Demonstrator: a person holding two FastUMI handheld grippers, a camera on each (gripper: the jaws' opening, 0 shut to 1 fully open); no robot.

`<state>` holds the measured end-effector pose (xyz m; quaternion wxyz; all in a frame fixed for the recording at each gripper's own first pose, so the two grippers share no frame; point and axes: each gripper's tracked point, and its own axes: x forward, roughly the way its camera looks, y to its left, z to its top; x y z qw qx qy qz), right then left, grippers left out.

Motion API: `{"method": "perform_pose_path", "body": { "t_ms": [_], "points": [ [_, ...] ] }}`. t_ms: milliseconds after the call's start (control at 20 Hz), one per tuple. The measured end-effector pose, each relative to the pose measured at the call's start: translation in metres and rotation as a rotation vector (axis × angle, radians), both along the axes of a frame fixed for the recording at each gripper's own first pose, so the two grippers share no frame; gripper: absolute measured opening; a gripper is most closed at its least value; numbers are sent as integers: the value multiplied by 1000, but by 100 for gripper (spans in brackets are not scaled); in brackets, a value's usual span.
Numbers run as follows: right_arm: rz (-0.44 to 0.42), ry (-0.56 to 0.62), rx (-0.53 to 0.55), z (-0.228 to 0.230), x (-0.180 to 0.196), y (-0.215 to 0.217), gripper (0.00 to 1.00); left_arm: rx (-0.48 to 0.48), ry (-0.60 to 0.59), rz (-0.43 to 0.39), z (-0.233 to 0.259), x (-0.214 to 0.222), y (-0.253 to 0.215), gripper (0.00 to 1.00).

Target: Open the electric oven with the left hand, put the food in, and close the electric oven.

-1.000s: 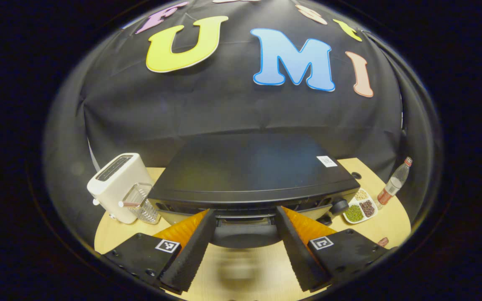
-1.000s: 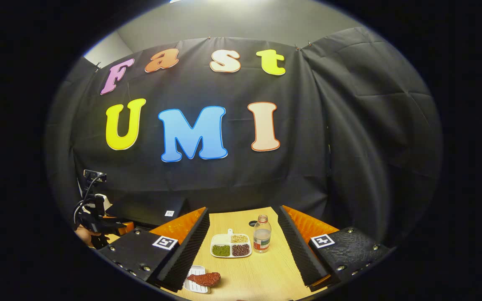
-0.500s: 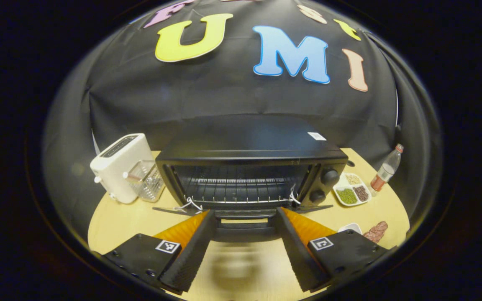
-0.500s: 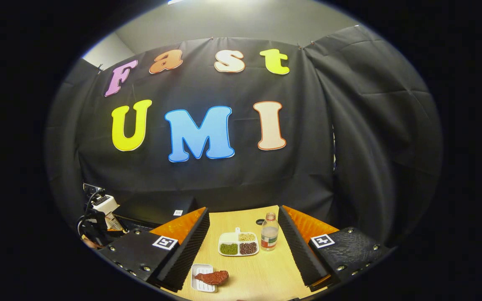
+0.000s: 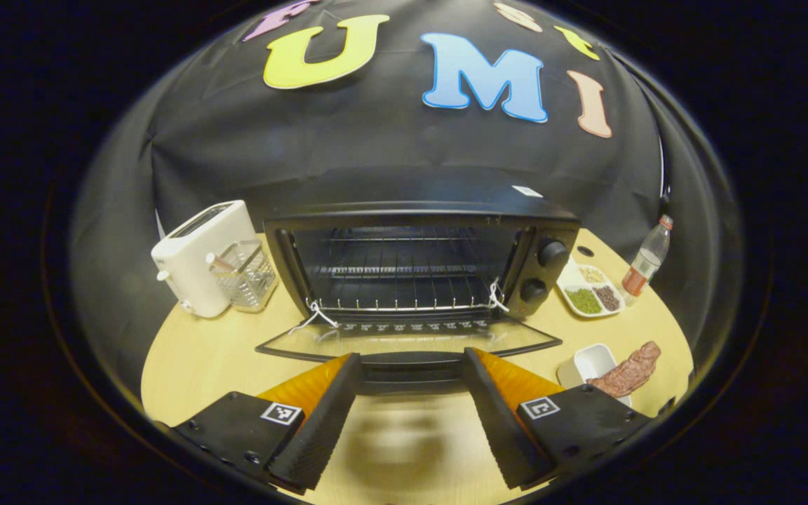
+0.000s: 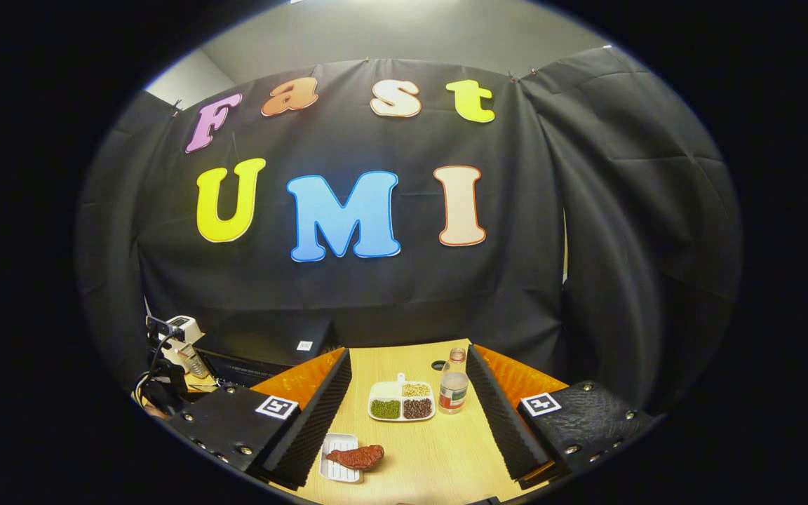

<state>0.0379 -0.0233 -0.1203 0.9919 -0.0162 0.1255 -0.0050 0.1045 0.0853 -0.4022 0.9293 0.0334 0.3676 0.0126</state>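
- While the oven door hangs nearly flat, the far left of the wooden table (image 5: 186,358) carries a white slot toaster (image 5: 197,256) with a clear ribbed holder (image 5: 244,273) touching its side; both stand well clear of the door's swing.
- At centre, the black electric oven (image 5: 421,252) stands open, its wire rack (image 5: 404,291) bare and its glass door (image 5: 404,344) lowered towards the table.
- The left gripper (image 5: 409,396) straddles the door's dark handle bar (image 5: 411,365) with its fingers spread; whether they touch the bar I cannot tell, so I judge it released rather than clamped.
- To finish this step well, ease the door to its stop, then draw straight back so the handle is not dragged.
- Right of the oven sit a white divided dish of beans (image 5: 590,294) and a clear bottle with a red label (image 5: 644,265).
- The reddish-brown piece of meat (image 6: 356,456), the food to load, rests on a small white tray (image 6: 341,466) near the front edge.
- The right gripper (image 6: 409,421) hovers spread above it, holding nothing.
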Motion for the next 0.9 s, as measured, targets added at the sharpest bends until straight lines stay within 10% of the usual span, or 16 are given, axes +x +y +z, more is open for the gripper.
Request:
{"method": "perform_pose_path", "body": {
  "t_ms": [450,900],
  "points": [
    [24,70,20,-27,-4,2,100,-29,-14,47,5,-19,0,97],
    [71,364,228,-143,5,-4,100,-59,-398,-4,217,7,-47,100]
  ]
}}
